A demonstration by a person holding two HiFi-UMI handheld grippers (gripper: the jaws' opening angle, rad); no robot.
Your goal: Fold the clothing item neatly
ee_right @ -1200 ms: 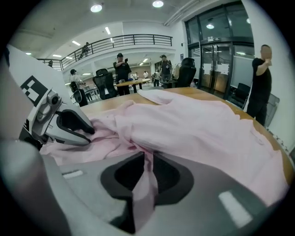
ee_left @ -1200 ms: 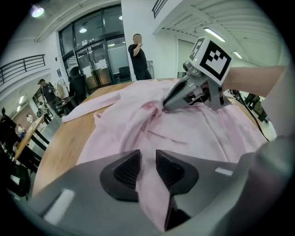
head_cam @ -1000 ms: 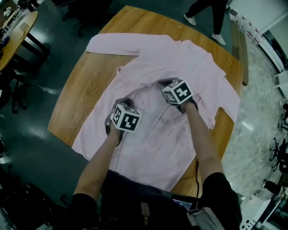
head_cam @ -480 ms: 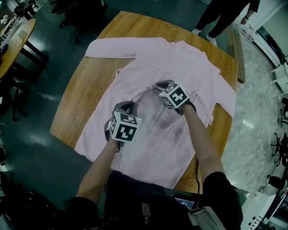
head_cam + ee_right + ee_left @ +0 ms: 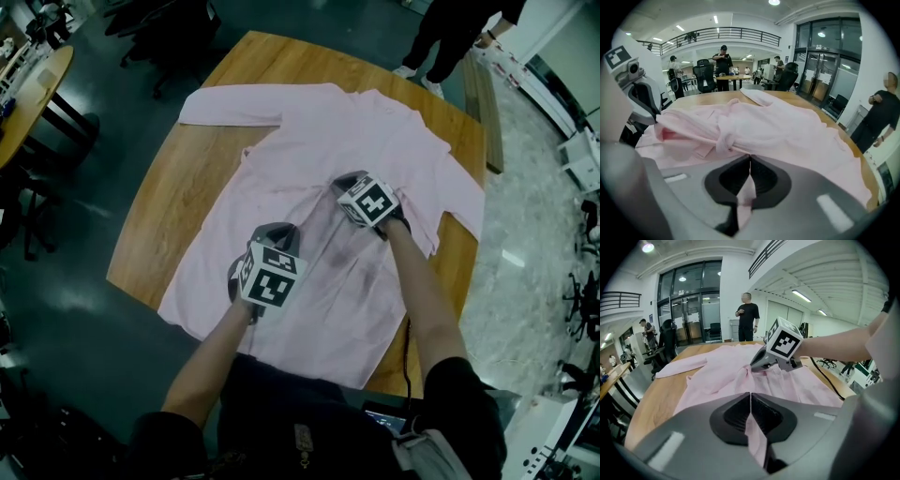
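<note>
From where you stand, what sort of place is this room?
Probably an open office or lab hall: tall glass doors, a railed upper balcony, and office chairs at desks. The pink shirt lies on a wooden table.

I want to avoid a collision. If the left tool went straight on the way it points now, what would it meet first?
Most likely the raised fold of the pink shirt that the left tool pinches, with the right tool close behind; depth is unclear.

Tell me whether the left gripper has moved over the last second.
Yes. The left gripper, shut on the pink shirt, has drawn back toward the table's near edge.
</note>
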